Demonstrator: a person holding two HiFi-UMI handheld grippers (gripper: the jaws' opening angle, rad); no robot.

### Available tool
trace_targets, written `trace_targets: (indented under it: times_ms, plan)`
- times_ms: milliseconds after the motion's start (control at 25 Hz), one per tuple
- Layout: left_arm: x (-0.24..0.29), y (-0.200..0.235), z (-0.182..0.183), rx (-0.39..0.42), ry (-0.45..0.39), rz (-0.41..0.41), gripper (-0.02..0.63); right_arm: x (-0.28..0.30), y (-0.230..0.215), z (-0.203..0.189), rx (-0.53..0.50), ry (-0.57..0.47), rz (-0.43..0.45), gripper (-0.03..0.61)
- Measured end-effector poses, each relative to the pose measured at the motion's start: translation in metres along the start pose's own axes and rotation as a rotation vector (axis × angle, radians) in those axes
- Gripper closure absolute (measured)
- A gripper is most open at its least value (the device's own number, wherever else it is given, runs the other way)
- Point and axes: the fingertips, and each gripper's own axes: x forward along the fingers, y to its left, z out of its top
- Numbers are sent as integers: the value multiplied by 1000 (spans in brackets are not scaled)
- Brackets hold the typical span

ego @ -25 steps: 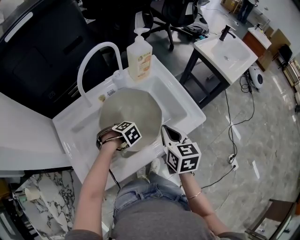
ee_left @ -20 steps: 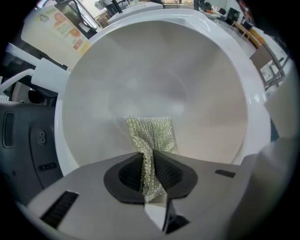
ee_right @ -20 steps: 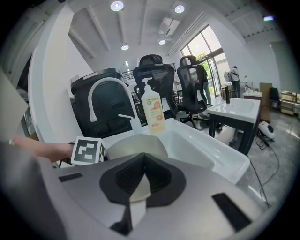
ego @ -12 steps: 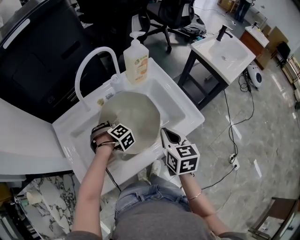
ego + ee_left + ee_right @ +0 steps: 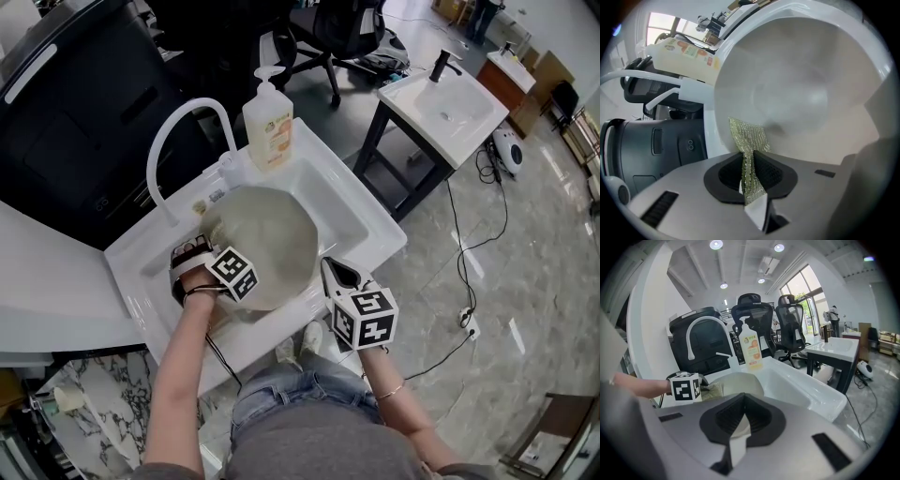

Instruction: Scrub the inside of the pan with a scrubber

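A pale grey pan (image 5: pixel 272 234) stands tilted in the white sink (image 5: pixel 366 220). My left gripper (image 5: pixel 199 251) is at the pan's left rim, shut on a gold-green mesh scrubber (image 5: pixel 747 138). The scrubber's free end lies against the pan's inner wall (image 5: pixel 797 84) near the rim. My right gripper (image 5: pixel 330 265) sits at the pan's near right edge, jaws shut with a strip of the pan (image 5: pixel 740 383) between them. From the right gripper (image 5: pixel 740 416) view, the left gripper's marker cube and the scrubber (image 5: pixel 712 390) show at the pan's left side.
A soap pump bottle (image 5: pixel 265 122) stands on the sink's back ledge beside the arched white faucet (image 5: pixel 183 141). A black appliance (image 5: pixel 75 112) lies behind the sink. A second small basin on a dark stand (image 5: pixel 450 103) and office chairs (image 5: pixel 328 28) stand to the right and beyond.
My left gripper has slid with the scrubber from the pan's near edge leftward and up to its left rim. The right gripper has stayed put.
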Motion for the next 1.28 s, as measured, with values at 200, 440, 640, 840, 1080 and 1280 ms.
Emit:
trace_targets:
  times_ms: [200, 440, 640, 840, 1080, 1280]
  plan:
    - [-11, 26, 6, -79, -83, 110, 549, 1, 2, 2, -8, -2, 5, 568]
    - [-42, 47, 26, -315, -289, 131, 549, 2, 5, 9, -16, -24, 4, 568]
    - [-70, 53, 36, -538, -454, 25, 549, 4, 11, 16, -24, -46, 8, 568]
    - [-94, 51, 49, -677, -590, -82, 549, 5, 17, 26, -32, -76, 8, 568]
    - [-128, 46, 64, -806, -773, -199, 549, 7, 27, 35, -39, -114, 22, 568]
    - [-160, 39, 72, -907, -915, -314, 549, 7, 37, 36, -48, -132, 42, 568]
